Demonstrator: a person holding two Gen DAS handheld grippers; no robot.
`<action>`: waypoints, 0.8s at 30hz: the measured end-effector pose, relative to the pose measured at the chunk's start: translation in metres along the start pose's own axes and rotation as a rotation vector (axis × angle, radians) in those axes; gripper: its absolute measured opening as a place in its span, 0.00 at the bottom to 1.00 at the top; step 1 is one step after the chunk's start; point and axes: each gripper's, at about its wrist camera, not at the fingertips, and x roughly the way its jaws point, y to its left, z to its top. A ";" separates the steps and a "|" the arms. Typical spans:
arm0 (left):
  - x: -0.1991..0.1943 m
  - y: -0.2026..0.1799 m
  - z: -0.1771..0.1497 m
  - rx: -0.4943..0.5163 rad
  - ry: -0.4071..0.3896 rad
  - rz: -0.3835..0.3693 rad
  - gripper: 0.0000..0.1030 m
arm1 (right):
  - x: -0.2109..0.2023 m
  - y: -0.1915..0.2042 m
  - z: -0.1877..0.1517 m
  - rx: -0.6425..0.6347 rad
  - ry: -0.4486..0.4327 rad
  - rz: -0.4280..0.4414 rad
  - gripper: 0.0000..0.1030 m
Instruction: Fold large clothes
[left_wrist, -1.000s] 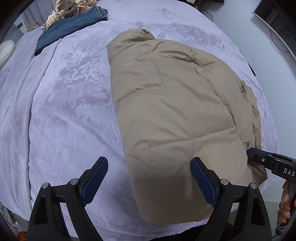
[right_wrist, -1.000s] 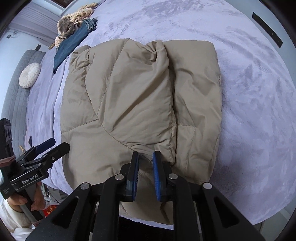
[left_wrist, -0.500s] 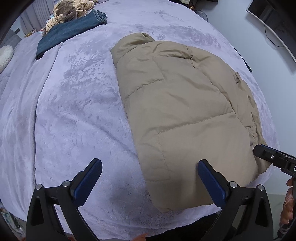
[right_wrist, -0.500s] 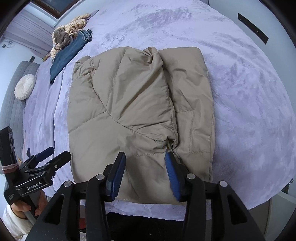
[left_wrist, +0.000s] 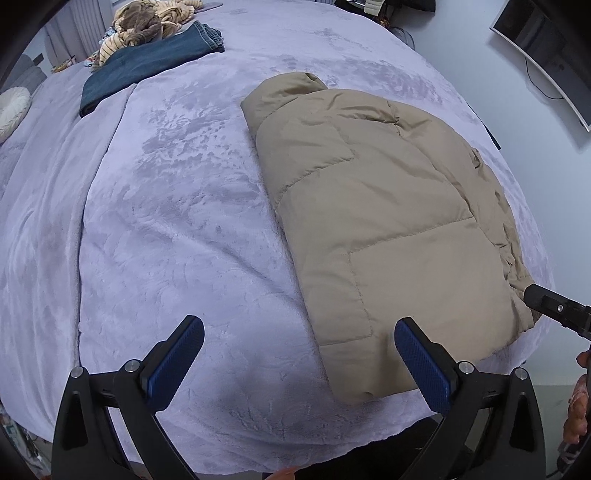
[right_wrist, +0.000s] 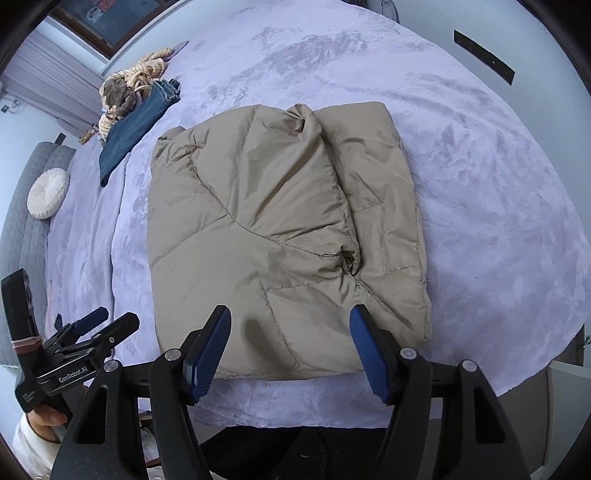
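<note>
Left view: the left gripper (left_wrist: 299, 354) has been drawn back from the jacket (left_wrist: 388, 221), jaws spread wide, empty.

Right view: the right gripper (right_wrist: 290, 349) has just been opened, the sleeve released; the jacket (right_wrist: 280, 236) is left folded on the bed (right_wrist: 498, 184), so this fold appears complete.

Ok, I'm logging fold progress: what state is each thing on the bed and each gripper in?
Beige puffer jacket: folded, lying flat, released.
Jeans: folded, far corner.
Left gripper: open, empty.
Right gripper: open, jaws just opening, nothing between them.
Round cushion: lying flat.
</note>
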 end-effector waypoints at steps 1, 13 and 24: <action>0.001 0.000 0.001 -0.003 0.001 0.002 1.00 | -0.001 -0.002 0.002 0.004 0.000 -0.001 0.68; 0.026 -0.027 0.041 -0.071 0.038 0.034 1.00 | 0.004 -0.046 0.052 0.024 0.044 0.017 0.81; 0.043 -0.039 0.067 -0.157 0.064 0.018 1.00 | 0.029 -0.071 0.104 0.002 0.115 0.063 0.81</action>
